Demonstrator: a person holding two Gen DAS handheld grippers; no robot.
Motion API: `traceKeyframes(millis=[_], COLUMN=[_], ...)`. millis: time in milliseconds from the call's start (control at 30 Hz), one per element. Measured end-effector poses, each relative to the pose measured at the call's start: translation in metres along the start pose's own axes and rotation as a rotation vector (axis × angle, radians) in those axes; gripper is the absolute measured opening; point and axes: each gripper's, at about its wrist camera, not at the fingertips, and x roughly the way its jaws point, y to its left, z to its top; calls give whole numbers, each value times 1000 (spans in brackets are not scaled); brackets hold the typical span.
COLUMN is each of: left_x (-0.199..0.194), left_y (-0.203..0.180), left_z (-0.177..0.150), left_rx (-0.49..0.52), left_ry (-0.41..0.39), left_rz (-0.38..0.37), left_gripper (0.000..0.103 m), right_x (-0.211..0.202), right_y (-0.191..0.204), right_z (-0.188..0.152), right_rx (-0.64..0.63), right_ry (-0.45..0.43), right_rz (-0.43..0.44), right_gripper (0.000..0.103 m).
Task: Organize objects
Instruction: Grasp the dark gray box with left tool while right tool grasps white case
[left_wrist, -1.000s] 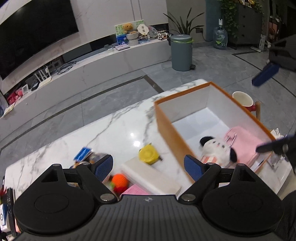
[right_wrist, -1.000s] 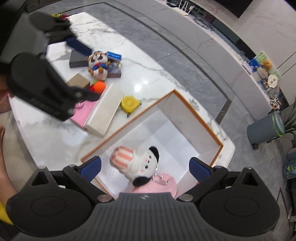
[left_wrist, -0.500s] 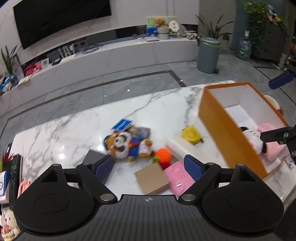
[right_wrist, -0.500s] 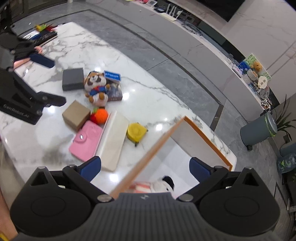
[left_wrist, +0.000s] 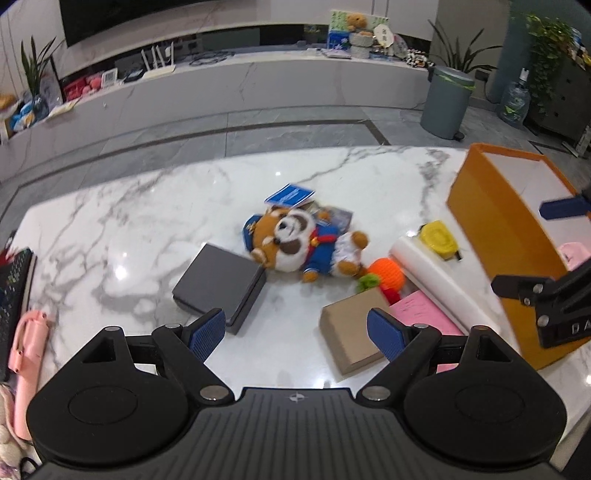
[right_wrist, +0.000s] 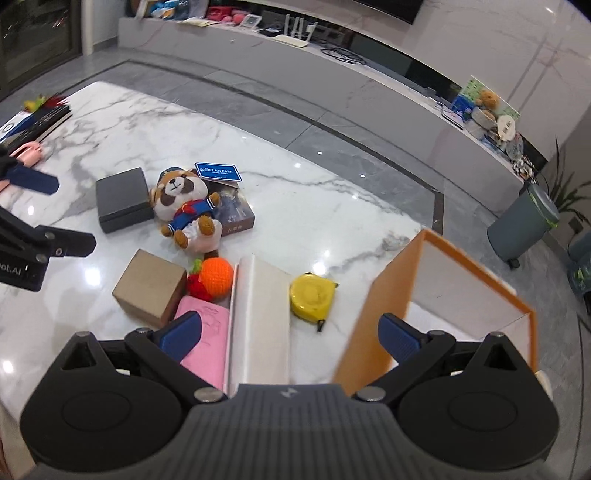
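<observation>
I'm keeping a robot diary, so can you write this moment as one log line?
left claw: open, empty | right claw: open, empty | orange cardboard box: on table | red-panda plush toy: on table

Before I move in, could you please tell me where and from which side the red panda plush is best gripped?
Grip the red panda plush across its blue-clad torso, coming from above. It lies on its back on the marble table, head by the dark grey box, feet near the orange knitted fruit. The torso is its narrowest soft part, probably leaving the fingers room on both flanks.
</observation>
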Motion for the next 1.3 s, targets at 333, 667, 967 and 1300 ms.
traceKeyframes(millis=[333,667,967,1300], left_x=[20,45,73,96], left_y=[51,73,70,73], left_z=[-15,-13,-2,0], left_rx=[-56,-42,64,114], left_ry=[-13,-43,-36,-3], left_rz=[47,28,4,10], left_gripper=[101,101,101,102], right_x=[44,80,102,117], right_y=[32,17,15,7], right_z=[-22,-28,-28,-30], right_rx=[-19,143,185,309], right_ry=[-28,-16,-5,14], right_rz=[-21,-32,-3,67], right_gripper=[101,101,101,95])
